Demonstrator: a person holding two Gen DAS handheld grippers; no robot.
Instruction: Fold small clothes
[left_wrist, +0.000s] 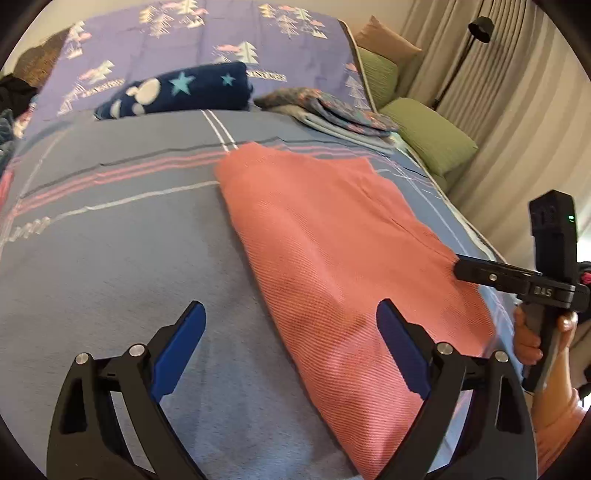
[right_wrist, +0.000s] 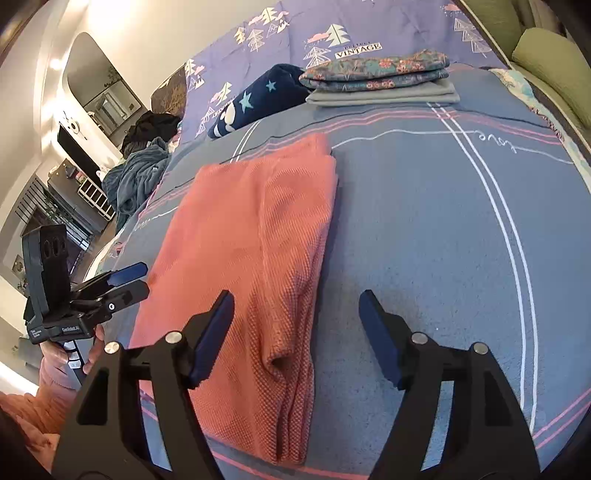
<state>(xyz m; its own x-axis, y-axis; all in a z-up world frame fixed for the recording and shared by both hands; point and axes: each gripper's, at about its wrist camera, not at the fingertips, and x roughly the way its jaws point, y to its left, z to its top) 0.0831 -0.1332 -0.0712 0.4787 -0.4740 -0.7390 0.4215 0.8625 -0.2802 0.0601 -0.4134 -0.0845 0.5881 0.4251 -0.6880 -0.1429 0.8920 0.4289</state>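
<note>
- The pink knit garment (right_wrist: 255, 258) is lying flat on the bed (right_wrist: 424, 229), already folded into a long strip, with layered edges showing at the near end. Its long axis runs away from the person, up toward the pillows.
- It sits between the two tools. From the left tongs (left_wrist: 291, 339) it's ahead and off to the right, with the right-hand finger over the cloth and the other over bare blanket. From the right tongs (right_wrist: 297, 334) it's ahead and to the left, with the left-hand finger over the near end of the strip.
- Looks to me like both are about equally close to the near short end, so the next fold is probably near end up toward far end.
- Left tongs: wide open, nothing in them, and I can't tell whether they touch the fabric.
- Right tongs: also spread wide and empty in their own view. In the left view they show edge-on at the cloth's right side.
- Further up the bed there's a stack of folded clothes (right_wrist: 380, 83), with a navy star blanket (right_wrist: 258, 99) just left of it.
</note>
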